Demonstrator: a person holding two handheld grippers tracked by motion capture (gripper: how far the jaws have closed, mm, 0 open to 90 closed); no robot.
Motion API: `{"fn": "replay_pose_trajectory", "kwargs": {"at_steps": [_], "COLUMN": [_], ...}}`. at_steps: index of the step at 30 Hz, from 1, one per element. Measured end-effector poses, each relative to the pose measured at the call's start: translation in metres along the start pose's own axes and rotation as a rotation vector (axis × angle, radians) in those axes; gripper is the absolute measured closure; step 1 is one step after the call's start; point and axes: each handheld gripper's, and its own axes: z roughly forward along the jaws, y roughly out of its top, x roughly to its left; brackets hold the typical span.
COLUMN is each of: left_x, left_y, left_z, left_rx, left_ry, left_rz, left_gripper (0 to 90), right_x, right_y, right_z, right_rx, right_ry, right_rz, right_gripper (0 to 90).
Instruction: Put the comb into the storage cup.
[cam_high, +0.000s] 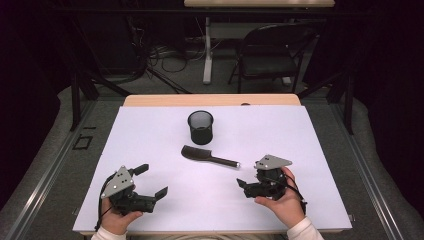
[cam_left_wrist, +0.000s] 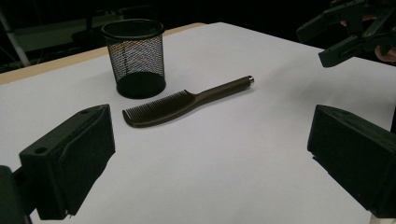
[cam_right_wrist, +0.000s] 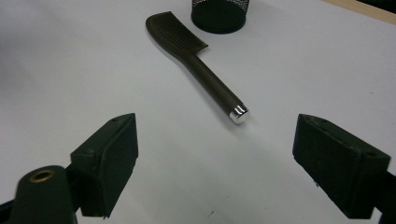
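A dark brown plastic comb (cam_right_wrist: 194, 60) with a silver-capped handle lies flat on the white-covered desk (cam_high: 320, 150), its cap pointing at the right claw (cam_high: 241, 183), which hovers just short of it with jaws spread wide and nothing between them. The left claw (cam_high: 154, 181), likewise wide open and empty, sits well off to the comb's other side; from its own view the comb's teeth (cam_left_wrist: 154, 109) face it, and the far right claw is cut off at the frame's upper corner. Beyond the comb's head stands a black wire-mesh cup (cam_high: 200, 126), just apart from it; in the right gripper view only its base is in frame. Bare white surface lies open between both claws and the comb, with the desk's near edge close behind the hands. The room past the far wooden edge (cam_high: 210, 100) is dim, a folding chair (cam_high: 270, 50) and cables barely legible.
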Motion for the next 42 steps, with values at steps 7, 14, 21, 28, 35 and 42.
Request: {"fn": "replay_pose_trajectory", "kwargs": {"at_steps": [7, 14, 21, 28, 35, 42], "left_x": [0.000, 0.001, 0.002, 0.002, 0.002, 0.002], "left_y": [0.000, 0.000, -0.001, -0.001, -0.002, -0.002], "left_z": [0.000, 0.000, 0.000, 0.001, 0.001, 0.001], "left_rx": [0.003, 0.004, 0.007, 0.006, 0.009, 0.013], "left_ry": [0.003, 0.003, 0.006, 0.007, 0.009, 0.018], "left_rz": [0.001, 0.000, -0.001, -0.004, 0.000, 0.002], "left_gripper": [1.0, 1.1, 1.4, 1.5, 1.5, 1.6], "right_x": [-0.003, -0.006, -0.013, -0.019, -0.021, -0.019], "right_y": [0.012, 0.022, 0.035, 0.043, 0.053, 0.062], "right_z": [0.011, 0.019, 0.029, 0.035, 0.040, 0.045], "right_rx": [0.027, 0.053, 0.088, 0.134, 0.174, 0.211], "right_ry": [0.027, 0.035, 0.051, 0.056, 0.054, 0.046], "right_rz": [0.004, 0.002, 0.011, -0.005, -0.042, -0.086], "right_gripper": [14.1, 14.2, 16.7, 21.3, 21.7, 22.4]}}
